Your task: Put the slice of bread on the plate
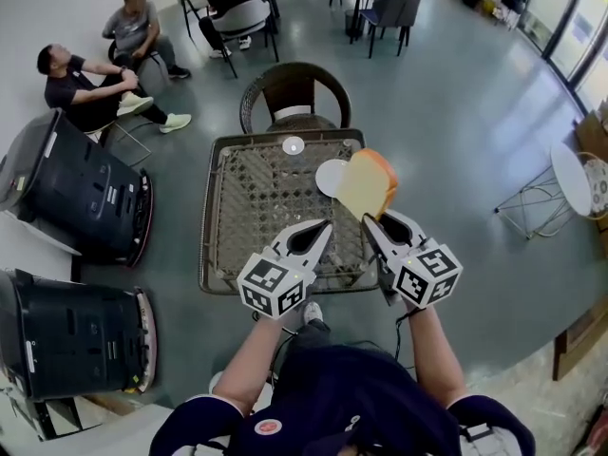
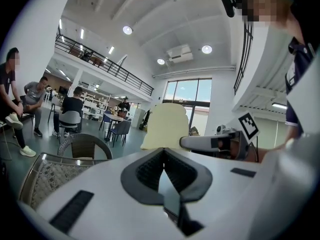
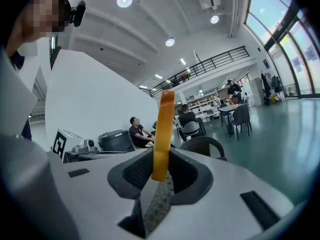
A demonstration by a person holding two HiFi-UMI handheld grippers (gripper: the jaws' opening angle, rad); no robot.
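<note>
The slice of bread (image 1: pixel 369 184), pale with an orange-brown crust, stands upright in the air over the right part of the wicker table (image 1: pixel 237 207). My right gripper (image 1: pixel 372 222) is shut on its lower edge. In the right gripper view the bread (image 3: pixel 162 129) shows edge-on between the pads of the right gripper (image 3: pixel 160 173). The white plate (image 1: pixel 329 178) lies on the table, just left of the bread and partly hidden by it. My left gripper (image 1: pixel 321 229) hovers over the table's near edge, shut and empty. Seen from the left gripper (image 2: pixel 163 153), the bread (image 2: pixel 167 126) is a pale slab ahead.
A small white round object (image 1: pixel 293 145) lies near the table's far edge. A wicker chair (image 1: pixel 293 91) stands behind the table. Two black machines (image 1: pixel 81 198) (image 1: pixel 66 340) sit on the floor at left. People sit at upper left. A white side table (image 1: pixel 570 180) is at right.
</note>
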